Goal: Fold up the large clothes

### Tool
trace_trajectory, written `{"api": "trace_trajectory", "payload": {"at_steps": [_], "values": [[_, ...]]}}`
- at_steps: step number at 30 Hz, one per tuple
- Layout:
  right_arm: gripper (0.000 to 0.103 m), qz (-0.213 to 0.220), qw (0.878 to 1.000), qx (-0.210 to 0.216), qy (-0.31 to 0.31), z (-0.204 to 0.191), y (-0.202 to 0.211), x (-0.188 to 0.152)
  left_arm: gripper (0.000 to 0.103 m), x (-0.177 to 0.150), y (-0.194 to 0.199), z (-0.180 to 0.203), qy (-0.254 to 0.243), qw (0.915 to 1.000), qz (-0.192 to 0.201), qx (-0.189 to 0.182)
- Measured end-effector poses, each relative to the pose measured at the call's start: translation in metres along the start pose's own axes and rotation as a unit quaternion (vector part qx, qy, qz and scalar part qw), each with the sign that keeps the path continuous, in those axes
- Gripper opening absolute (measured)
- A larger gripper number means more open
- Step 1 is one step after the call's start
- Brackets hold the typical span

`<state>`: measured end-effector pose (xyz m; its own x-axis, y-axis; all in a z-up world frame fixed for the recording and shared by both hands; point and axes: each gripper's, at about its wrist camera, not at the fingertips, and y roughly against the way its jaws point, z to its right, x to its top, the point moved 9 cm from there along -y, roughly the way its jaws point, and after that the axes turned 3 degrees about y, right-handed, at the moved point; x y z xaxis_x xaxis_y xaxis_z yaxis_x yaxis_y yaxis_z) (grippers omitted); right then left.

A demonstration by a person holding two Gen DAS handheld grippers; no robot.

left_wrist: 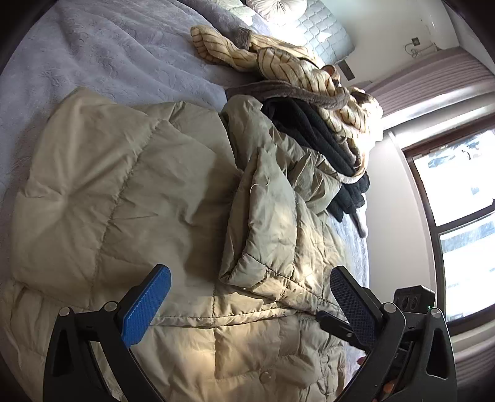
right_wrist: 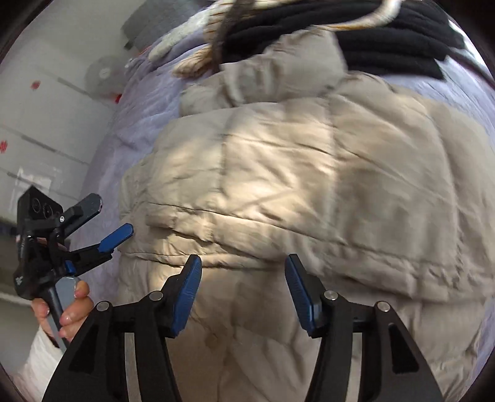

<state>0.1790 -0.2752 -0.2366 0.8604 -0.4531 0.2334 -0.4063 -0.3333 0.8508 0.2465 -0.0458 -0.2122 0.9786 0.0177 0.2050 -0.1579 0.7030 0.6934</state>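
Your puffer jacket (left_wrist: 130,173) lies spread on the bed (left_wrist: 92,52), both grippers above its near part.

Your left gripper (left_wrist: 250,297) hangs over the jacket's near part, with a folded sleeve (left_wrist: 269,216) ahead of it, lying on the jacket's body. Beyond the jacket sits a pile: a dark fleece garment (left_wrist: 312,133) with a striped blanket (left_wrist: 312,74) on top, pillows (left_wrist: 315,27) further back. A window (left_wrist: 458,191) stands right of the bed. Your right gripper (right_wrist: 243,290) is over the jacket too, the left one beside it.
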Motion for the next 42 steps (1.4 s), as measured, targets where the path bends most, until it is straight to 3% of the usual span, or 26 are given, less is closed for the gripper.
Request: {"api": "trace_trajectory", "payload": {"at_steps": [3, 6, 7, 8, 9, 10, 15, 18, 25, 31, 34, 39, 40, 42], "values": [[0.06, 0.03, 0.994, 0.002, -0.108, 0.067, 0.034, -0.011, 0.103, -0.002, -0.018, 0.005, -0.013, 0.9997, -0.016, 0.01], [0.06, 0.076, 0.976, 0.017, -0.203, 0.117, 0.056, -0.009, 0.101, 0.001, -0.034, 0.015, -0.029, 0.9991, -0.022, 0.02], [0.059, 0.091, 0.969, 0.028, -0.228, 0.127, 0.06, -0.005, 0.08, 0.003, -0.039, 0.019, -0.035, 0.9988, -0.021, 0.027], [0.047, 0.105, 0.962, 0.036, -0.249, 0.136, 0.062, -0.002, 0.061, 0.003, -0.043, 0.023, -0.043, 0.9982, -0.028, 0.033], [0.033, 0.113, 0.959, 0.041, -0.258, 0.142, 0.065, 0.003, 0.018, 0.003, -0.048, 0.022, -0.048, 0.997, -0.038, 0.048], [0.01, 0.118, 0.959, 0.039, -0.256, 0.144, 0.065, 0.008, 0.011, 0.003, -0.05, 0.021, -0.049, 0.996, -0.043, 0.061], [0.008, 0.118, 0.981, 0.007, -0.153, 0.11, 0.059, 0.029, 0.011, -0.003, -0.014, 0.013, -0.063, 0.9962, 0.001, 0.059], [0.008, 0.102, 0.988, -0.019, -0.115, 0.098, 0.038, 0.031, 0.011, -0.016, -0.011, -0.018, -0.044, 0.9961, -0.013, 0.076], [0.008, 0.091, 0.986, -0.026, -0.138, 0.112, 0.016, 0.02, 0.018, -0.024, -0.02, -0.043, -0.041, 0.9959, -0.019, 0.079], [0.008, 0.091, 0.987, -0.029, -0.129, 0.111, 0.02, 0.021, 0.021, -0.009, 0.026, -0.048, -0.088, 0.9822, 0.01, 0.166], [0.008, 0.094, 0.987, -0.025, -0.127, 0.109, 0.023, 0.019, 0.021, 0.002, 0.042, -0.033, -0.108, 0.9801, 0.024, 0.165], [0.01, 0.087, 0.989, -0.043, -0.112, 0.106, 0.03, 0.019, 0.021, 0.022, 0.004, -0.001, -0.126, 0.9769, 0.033, 0.169], [0.015, 0.078, 0.991, -0.048, -0.102, 0.103, 0.033, 0.017, 0.021, 0.022, -0.012, -0.006, -0.129, 0.9734, 0.023, 0.188], [0.034, 0.068, 0.994, -0.053, -0.069, 0.092, 0.047, 0.015, 0.021, 0.017, -0.038, -0.024, -0.123, 0.9673, 0.003, 0.222]]}}
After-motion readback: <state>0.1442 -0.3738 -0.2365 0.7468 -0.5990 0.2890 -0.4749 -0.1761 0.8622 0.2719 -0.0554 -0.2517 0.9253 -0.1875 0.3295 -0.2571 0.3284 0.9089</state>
